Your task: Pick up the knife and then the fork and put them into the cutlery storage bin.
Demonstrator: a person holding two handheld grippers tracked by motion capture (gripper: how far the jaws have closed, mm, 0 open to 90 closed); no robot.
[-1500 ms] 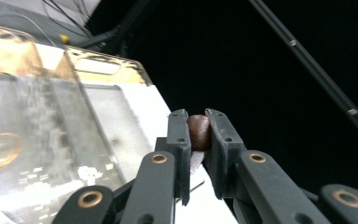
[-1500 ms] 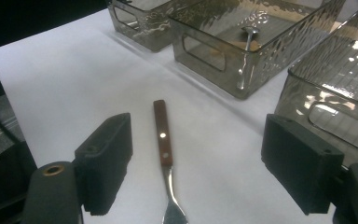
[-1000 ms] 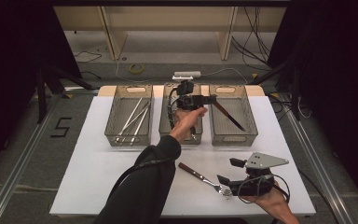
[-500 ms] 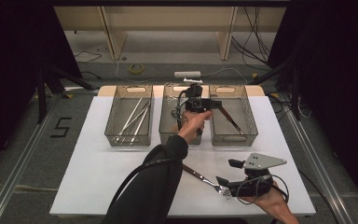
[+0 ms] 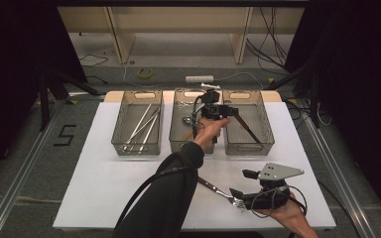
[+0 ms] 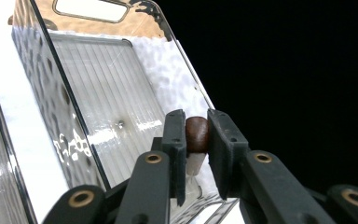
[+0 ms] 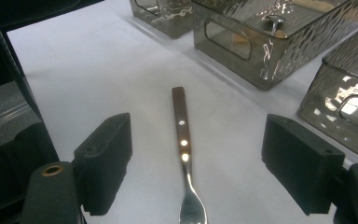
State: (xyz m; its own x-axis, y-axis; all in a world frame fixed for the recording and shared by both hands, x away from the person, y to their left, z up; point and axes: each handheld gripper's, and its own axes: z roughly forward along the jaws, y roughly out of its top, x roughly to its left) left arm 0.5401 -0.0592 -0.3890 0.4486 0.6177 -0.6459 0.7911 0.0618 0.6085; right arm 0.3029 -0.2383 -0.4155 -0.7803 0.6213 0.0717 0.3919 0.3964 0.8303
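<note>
Now my left gripper (image 5: 222, 110) hangs over the right bin (image 5: 263, 144) at the far side of the bench (image 5: 104, 188), jaws clamped on the brown handle of a knife (image 6: 196, 134), so it can drop in with its like. My right gripper (image 7: 196, 172) waits near, jaws wide astride the fork (image 7: 186, 158) lying on the bench. Since a second ago the left has carried the knife farther right, from the middle bin (image 5: 181, 144) toward the right one, while the right kept its place.
</note>
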